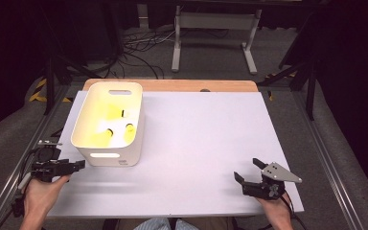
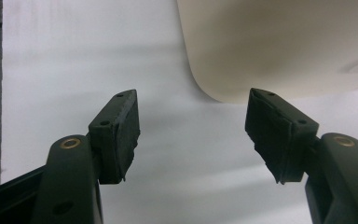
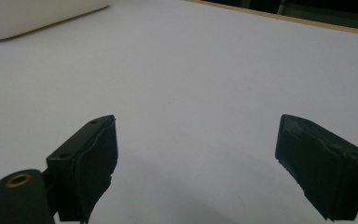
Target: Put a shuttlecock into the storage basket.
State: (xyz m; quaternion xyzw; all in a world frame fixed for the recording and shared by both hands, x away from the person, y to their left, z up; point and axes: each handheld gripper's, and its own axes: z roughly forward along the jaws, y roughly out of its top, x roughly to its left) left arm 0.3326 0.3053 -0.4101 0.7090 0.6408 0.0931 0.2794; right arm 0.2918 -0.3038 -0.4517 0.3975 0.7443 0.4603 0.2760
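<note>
A white plastic bin (image 1: 92,152) with handle slots stands at the left of the white table top (image 1: 196,143). Small yellow items with dark ends (image 1: 108,135) lie inside it; what they are I cannot tell. My left gripper (image 1: 79,164) is at the table's front left, just left of the bin's near corner and pointing at it, open with nothing between its pads. In the left gripper view the gripper (image 2: 191,95) faces the bin's rounded wall (image 2: 279,46). My right gripper (image 1: 247,169) rests at the front right, open and empty. In the right gripper view it (image 3: 196,120) faces bare table.
A wooden strip (image 1: 172,85) runs along the table's far edge. Metal rails (image 1: 338,177) flank both sides. Beyond the table are a white stand (image 1: 215,28) and cables on grey floor. The bin's corner (image 3: 28,18) shows far off in the right gripper view.
</note>
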